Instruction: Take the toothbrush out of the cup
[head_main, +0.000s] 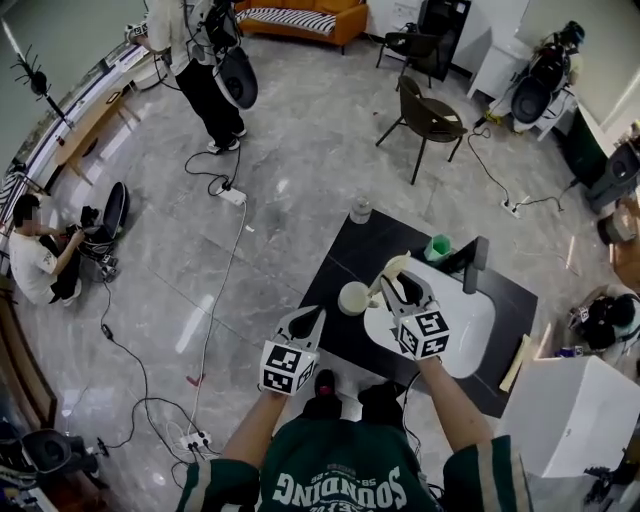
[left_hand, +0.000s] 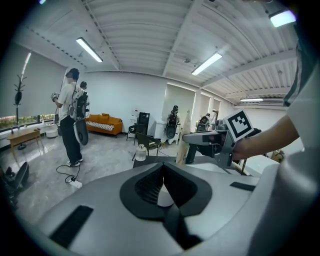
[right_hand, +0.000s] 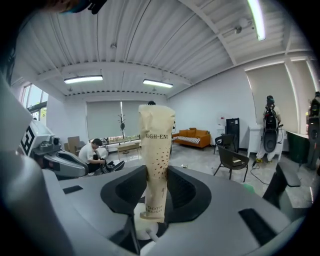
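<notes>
My right gripper (head_main: 399, 283) is shut on the toothbrush (head_main: 393, 268), which is wrapped in a beige paper sleeve. The sleeve stands upright between the jaws in the right gripper view (right_hand: 156, 160). The white cup (head_main: 352, 297) stands on the black table (head_main: 340, 250), just left of and below the toothbrush, and shows under the sleeve's lower end (right_hand: 145, 229). My left gripper (head_main: 312, 318) hovers left of the cup, a short way apart from it, jaws together with nothing in them. Past its fingers (left_hand: 150, 185) a part of the cup (left_hand: 164, 197) shows.
A white basin (head_main: 470, 320) with a black tap (head_main: 478, 262) lies right of the cup. A green cup (head_main: 438, 247) and a clear bottle (head_main: 360, 210) stand at the table's far side. Cables, chairs and two people are on the floor beyond.
</notes>
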